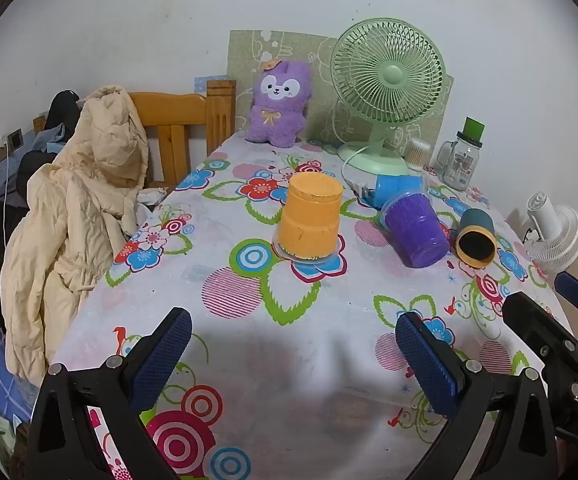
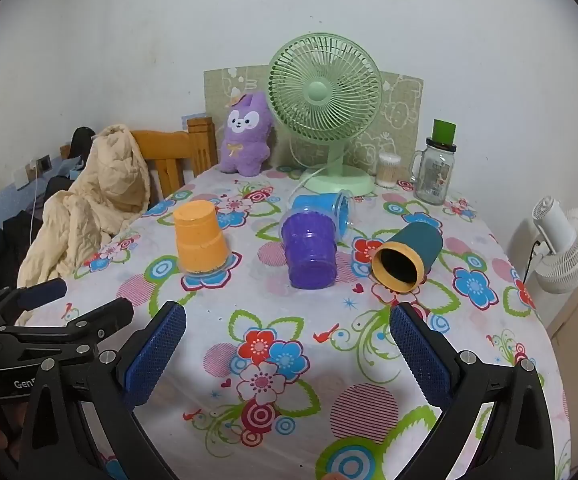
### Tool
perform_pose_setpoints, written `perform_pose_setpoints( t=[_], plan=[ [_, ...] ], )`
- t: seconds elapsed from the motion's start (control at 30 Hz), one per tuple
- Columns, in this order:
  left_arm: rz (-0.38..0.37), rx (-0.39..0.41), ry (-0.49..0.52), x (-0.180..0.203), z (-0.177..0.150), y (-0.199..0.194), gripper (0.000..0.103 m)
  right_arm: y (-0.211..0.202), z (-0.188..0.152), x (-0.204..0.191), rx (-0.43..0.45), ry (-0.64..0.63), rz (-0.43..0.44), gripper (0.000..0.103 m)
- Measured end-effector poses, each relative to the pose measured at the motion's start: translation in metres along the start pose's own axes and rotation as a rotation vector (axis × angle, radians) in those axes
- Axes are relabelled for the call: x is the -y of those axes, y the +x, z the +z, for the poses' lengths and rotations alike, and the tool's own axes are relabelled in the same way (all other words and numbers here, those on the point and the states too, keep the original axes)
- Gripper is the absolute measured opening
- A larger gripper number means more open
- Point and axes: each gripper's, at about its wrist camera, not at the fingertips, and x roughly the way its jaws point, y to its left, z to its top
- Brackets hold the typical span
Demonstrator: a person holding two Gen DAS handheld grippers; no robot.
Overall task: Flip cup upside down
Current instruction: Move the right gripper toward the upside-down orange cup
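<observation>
**One cup flipped, three to go**

Beyond my spread, empty jaws, the floral tablecloth (image 2: 289,360) holds an orange cup (image 2: 200,238) already inverted ahead-left; purple cup (image 2: 309,252), teal cup (image 2: 407,256) and blue cup (image 2: 323,210) lie sideways, unflipped, ahead.
</observation>
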Motion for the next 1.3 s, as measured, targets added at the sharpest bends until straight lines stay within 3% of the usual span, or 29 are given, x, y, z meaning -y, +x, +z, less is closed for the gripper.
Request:
perform_pose_setpoints(
  t=[0.33,0.67,1.03,1.3],
  plan=[
    [0.001,-0.008,0.000,0.000,-0.004,0.003,0.103,0.004,-0.003,-0.003,-0.011,-0.002,0.018,0.103],
    [0.011,-0.069,-0.020,-0.018,-0.010,0.022,0.103,0.026,0.006,-0.012,-0.057,-0.034,0.068,0.103],
    [0.019,-0.083,0.047,-0.037,0.019,0.049,0.103,0.072,0.032,-0.033,-0.118,-0.067,0.110,0.103],
    [0.040,-0.113,0.133,-0.037,0.040,0.079,0.103,0.127,0.062,-0.050,-0.207,-0.087,0.206,0.103]
  ],
)
